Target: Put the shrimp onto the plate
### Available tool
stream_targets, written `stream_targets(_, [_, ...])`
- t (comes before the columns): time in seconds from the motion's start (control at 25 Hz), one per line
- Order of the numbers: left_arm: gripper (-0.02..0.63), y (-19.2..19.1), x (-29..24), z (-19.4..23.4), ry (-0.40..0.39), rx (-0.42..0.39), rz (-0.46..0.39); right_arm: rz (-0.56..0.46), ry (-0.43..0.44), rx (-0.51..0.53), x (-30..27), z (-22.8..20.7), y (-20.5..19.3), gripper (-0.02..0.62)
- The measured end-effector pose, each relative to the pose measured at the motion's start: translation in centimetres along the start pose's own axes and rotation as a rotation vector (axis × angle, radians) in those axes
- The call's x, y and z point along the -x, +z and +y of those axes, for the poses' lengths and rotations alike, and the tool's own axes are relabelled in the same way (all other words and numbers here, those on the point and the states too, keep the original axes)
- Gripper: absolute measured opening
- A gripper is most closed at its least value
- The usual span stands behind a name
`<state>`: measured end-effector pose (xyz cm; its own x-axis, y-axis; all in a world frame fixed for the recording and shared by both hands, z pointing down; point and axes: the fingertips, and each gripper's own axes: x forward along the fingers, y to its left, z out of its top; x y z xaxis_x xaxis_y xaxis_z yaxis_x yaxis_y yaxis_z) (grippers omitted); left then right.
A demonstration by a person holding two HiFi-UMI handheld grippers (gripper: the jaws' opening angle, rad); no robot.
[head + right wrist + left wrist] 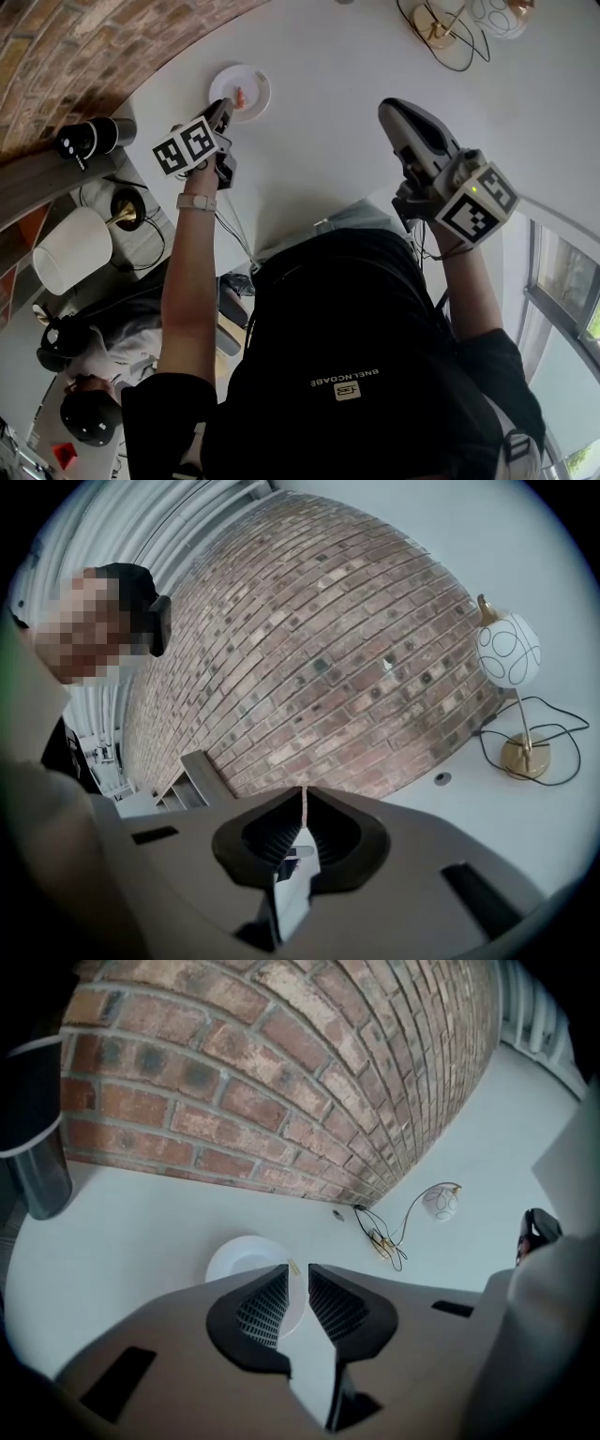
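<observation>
Left gripper view: left tongs (298, 1271) slightly apart, empty; right tongs (303, 794) closed.

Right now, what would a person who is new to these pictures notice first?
The white plate near the brick wall, with a small orange shrimp on it, draws the eye first. The left gripper hangs close to it, slightly open and empty. The right gripper is shut, held apart over the white table.

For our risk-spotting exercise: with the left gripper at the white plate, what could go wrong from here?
The left gripper, jaws only narrowly apart, sits over the small round white plate; lifting away could catch the orange shrimp and drag it off. Its tips could nudge the plate sideways.
</observation>
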<state>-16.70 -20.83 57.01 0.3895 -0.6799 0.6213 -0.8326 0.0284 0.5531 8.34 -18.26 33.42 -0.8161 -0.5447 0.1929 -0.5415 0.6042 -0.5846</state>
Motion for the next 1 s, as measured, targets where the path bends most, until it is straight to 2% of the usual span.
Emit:
stream_targets(0.32, [0.060,2.7,4.5,-3.3,0.010,-0.079,-0.103,0.002,0.059,0.009,-0.5,1.1,0.1,0.015])
stream_targets(0.68, [0.060,3.4,10.2,-7.4,-0.004,-0.093,-0.212,0.006,0.139,0.016,-1.0,2.9,-0.1,0.014])
stream_targets(1.0, [0.060,3.9,16.0,-10.0,0.032,-0.121,-0.319,0.008,0.237,0.020,-2.3,5.1,-0.1,0.014])
